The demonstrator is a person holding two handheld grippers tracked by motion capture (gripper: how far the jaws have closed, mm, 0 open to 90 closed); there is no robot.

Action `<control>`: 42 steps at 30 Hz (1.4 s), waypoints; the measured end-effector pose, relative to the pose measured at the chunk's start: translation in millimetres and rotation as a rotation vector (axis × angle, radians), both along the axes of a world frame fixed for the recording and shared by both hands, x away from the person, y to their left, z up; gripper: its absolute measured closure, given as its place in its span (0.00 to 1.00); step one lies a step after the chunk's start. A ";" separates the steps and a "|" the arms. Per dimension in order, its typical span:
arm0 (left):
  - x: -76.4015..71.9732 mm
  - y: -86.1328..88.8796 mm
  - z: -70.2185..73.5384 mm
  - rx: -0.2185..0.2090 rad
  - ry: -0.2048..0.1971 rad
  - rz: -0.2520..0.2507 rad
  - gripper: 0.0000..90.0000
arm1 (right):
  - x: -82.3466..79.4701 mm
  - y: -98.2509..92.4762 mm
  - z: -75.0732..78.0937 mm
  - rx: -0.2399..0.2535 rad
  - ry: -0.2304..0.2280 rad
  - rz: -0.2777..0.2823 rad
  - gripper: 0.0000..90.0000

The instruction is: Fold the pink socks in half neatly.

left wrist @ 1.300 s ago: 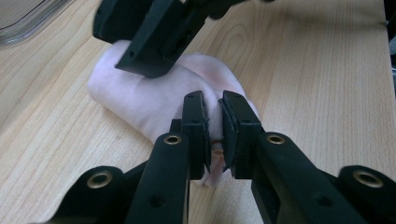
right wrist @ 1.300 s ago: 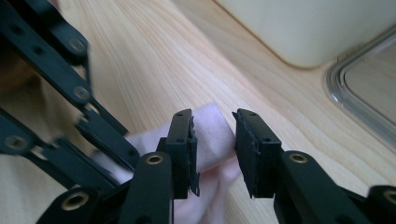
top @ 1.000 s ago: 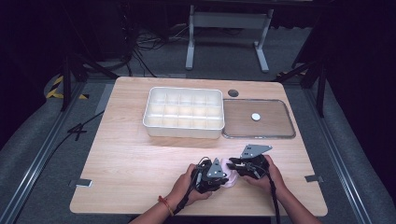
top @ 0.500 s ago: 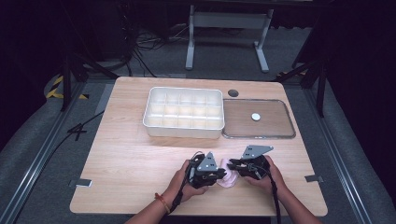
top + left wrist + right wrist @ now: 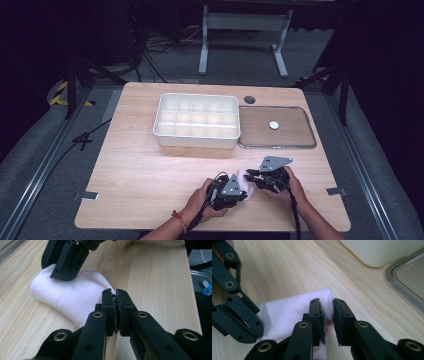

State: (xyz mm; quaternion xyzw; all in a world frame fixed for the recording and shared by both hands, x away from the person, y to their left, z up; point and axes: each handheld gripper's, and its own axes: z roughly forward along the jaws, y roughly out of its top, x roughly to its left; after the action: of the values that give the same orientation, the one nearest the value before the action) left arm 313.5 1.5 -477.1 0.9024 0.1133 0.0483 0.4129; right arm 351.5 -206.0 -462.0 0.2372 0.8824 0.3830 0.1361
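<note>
Cloth (image 5: 67, 296) — pale pink, folded — lies on the counter's (image 5: 150, 170) near edge. Left gripper (image 5: 115, 296) has just been closing its jaws, now pinching a corner; right gripper (image 5: 327, 305) straddles a fold, barely parted. Next — probably lifting together.

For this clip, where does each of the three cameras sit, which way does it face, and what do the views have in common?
High view: fixed above the person's side, looking forward and down on the table; both forearms enter from below.
Left gripper view: rides the left gripper, looking along its black jaws, shut on the edge of the pale pink cloth.
Right gripper view: rides the right gripper, jaws slightly apart over the cloth; white tray beyond.
Shared: the cloth, and each gripper view shows the other gripper.
</note>
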 end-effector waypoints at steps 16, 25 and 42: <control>1.0 0.0 -2.2 -0.018 0.027 0.005 0.96 | -17.3 5.3 13.0 0.037 -0.046 0.084 0.92; 2.3 -0.1 -2.8 -0.021 0.034 -0.002 0.96 | -11.2 5.2 2.4 -0.035 -0.039 0.031 0.93; 2.5 0.1 -2.7 -0.022 0.036 0.000 0.96 | 0.7 -8.3 -0.1 -0.051 -0.019 -0.053 0.95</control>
State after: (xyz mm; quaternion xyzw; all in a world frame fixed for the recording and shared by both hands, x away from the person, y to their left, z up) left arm 316.0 1.6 -479.8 0.8986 0.1214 0.0307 0.4206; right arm 352.2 -214.3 -462.1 0.2534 0.8838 0.3590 0.1607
